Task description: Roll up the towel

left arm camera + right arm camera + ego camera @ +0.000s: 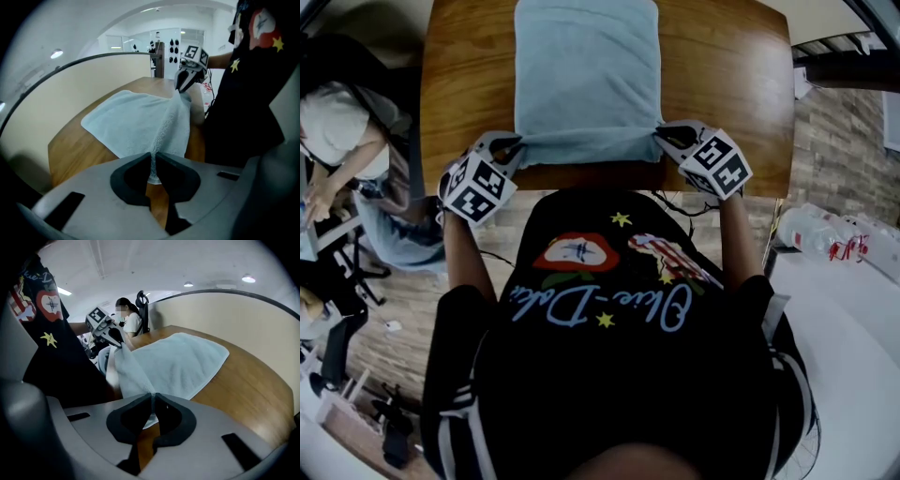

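A pale blue towel [586, 80] lies flat on the wooden table [722, 84], its near edge lifted just above the table's front edge. My left gripper [514, 148] is shut on the towel's near left corner, my right gripper [664, 137] on its near right corner. In the left gripper view the towel [136, 124] runs as a thin fold into the closed left gripper [153, 157], with the right gripper [183, 84] pinching the far corner. Seen from the right gripper view, the towel [176, 362] enters the closed right gripper [153, 397], and the left gripper [117, 341] holds the other corner.
The table's front edge [609, 178] is close against the person's body. A seated person [337, 131] and office chairs are at the left. A white surface with plastic bottles [825, 234] stands at the right. A beige curved partition [234, 319] rims the table's far side.
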Available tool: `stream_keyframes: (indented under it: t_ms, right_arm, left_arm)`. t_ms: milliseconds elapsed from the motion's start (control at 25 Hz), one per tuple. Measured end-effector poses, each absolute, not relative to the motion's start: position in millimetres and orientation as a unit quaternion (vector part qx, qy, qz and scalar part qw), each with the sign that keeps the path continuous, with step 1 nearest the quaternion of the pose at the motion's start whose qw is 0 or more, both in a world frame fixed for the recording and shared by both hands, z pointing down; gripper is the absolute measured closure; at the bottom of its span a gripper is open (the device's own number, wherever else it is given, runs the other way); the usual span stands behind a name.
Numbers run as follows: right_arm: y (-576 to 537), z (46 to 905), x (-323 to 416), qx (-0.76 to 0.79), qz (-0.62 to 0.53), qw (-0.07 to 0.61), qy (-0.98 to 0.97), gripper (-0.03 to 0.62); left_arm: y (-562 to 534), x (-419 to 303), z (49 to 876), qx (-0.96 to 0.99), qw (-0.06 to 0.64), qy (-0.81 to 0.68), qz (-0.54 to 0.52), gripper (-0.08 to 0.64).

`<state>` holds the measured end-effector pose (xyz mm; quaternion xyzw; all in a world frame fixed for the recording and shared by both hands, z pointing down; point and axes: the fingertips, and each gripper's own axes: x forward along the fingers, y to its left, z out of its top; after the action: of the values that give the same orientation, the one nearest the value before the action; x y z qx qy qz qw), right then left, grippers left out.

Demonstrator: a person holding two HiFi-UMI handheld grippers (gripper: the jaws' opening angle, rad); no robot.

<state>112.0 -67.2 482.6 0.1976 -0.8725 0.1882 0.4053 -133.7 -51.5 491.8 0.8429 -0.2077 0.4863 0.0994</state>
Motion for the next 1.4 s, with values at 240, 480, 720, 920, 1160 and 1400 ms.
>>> stream_keyframes:
  t_ms: [240,480,720,920,1160,1400]
  right_arm:
    - [-88.7,497.8,110.1,0.22,0.142,0.439,-0.859,0.571]
    - [-98.3,514.5,112.8,0.225,0.094,0.475,-0.845,0.571]
    - [-107.6,515.8,119.3,0.254,0.083,0.47,-0.841,0.503]
    - [-112.0,482.1,124.6,0.295,0.061,0.422,-0.855,0.477]
    - [-75.1,451.6,105.9,0.229,-0.003,0.41,-0.883,0.477]
    - [-26.4,487.5,91.2,0.125,-0.05,0.479,-0.867,0.468]
  left_arm:
    - [-76.7,-135.6,503.9,0.819,0.054,-0.253,0.512,0.529]
    - [-90.5,-133.7,514.4,0.804,0.034,-0.296,0.514,0.518]
    - [-105.6,-146.1,505.1,0.803,0.044,-0.361,0.471,0.411]
    - [-114.3,-166.8,468.2,0.806,0.049,-0.429,0.405,0.411]
    - [-63.9,-144.8,458.8,0.817,-0.054,-0.323,0.474,0.411]
    - [-16.2,-142.5,501.7,0.785,-0.084,-0.249,0.56,0.411]
